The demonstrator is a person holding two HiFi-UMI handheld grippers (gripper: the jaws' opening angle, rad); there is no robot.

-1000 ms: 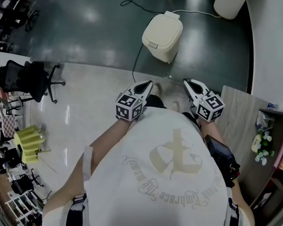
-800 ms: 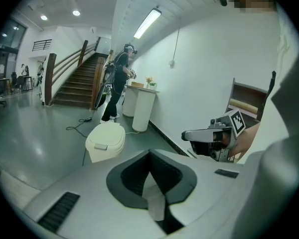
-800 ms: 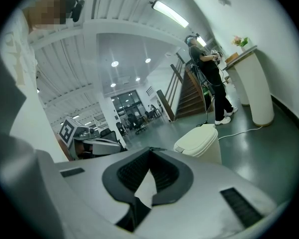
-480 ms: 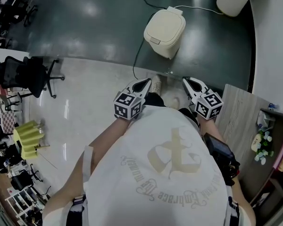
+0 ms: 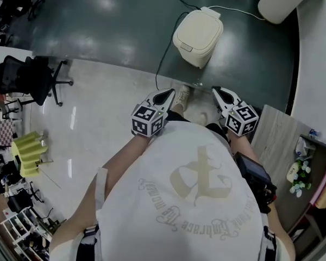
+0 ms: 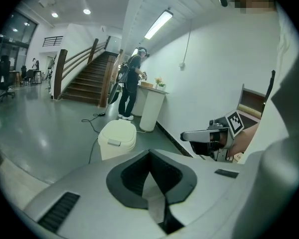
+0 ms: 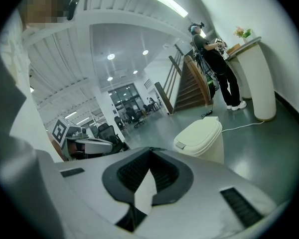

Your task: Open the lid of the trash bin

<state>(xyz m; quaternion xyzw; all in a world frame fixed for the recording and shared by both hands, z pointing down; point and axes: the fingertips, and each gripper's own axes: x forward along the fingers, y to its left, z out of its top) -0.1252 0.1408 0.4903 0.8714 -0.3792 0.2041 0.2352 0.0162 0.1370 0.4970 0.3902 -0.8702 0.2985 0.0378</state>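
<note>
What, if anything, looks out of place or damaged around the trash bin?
Nothing looks damaged or spilled. The trash bin stands upright with its lid shut. Only a loose black cable lies on the floor close beside it.

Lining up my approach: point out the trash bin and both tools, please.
trash bin (image 5: 200, 32), head view, middle of its shut lid.
left tool (image 5: 171, 95), head view, its closed tips.
right tool (image 5: 215, 91), head view, its closed tips.

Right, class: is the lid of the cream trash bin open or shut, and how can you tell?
Shut. The lid lies flat on the trash bin in every view, with no gap showing along its front edge.
</note>
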